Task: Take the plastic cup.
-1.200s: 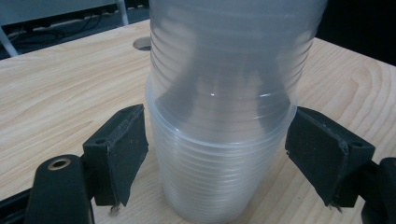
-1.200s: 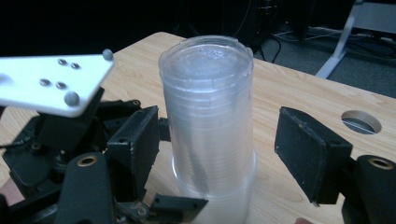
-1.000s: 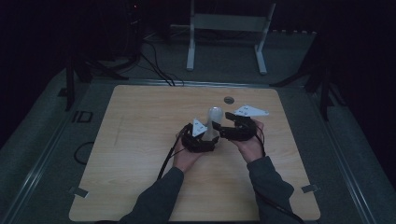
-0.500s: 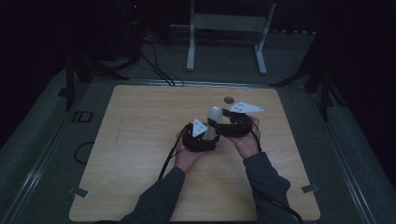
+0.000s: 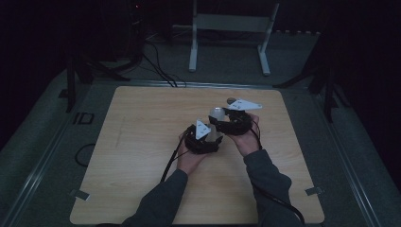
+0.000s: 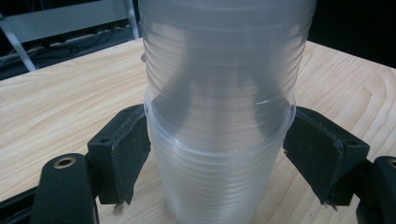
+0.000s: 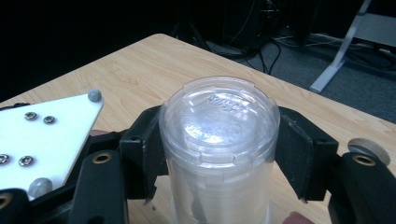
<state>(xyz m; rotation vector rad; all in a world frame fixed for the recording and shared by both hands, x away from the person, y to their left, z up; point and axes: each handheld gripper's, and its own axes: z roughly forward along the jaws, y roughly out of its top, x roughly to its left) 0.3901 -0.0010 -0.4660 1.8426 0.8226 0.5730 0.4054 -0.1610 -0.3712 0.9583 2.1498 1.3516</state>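
Cups (image 6: 219,135), a nested clear stack, uncountable, gripped by two claws: left claw (image 6: 217,154) low, right claw (image 7: 219,149) high.

Clear glossy ribbed plastic cup stack (image 6: 219,116), smooth embossed base uppermost (image 7: 219,119), matt black rough-edged pads (image 7: 292,149) on either side of the stack, pale matt wood-grain tabletop (image 5: 142,132) beneath it, white smooth plate with metal screws (image 7: 39,135) beside it

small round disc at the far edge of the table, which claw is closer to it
Right. The right claw grips the top of the stacked clear cups, just short of the disc; the left claw holds the stack lower, nearer the person.
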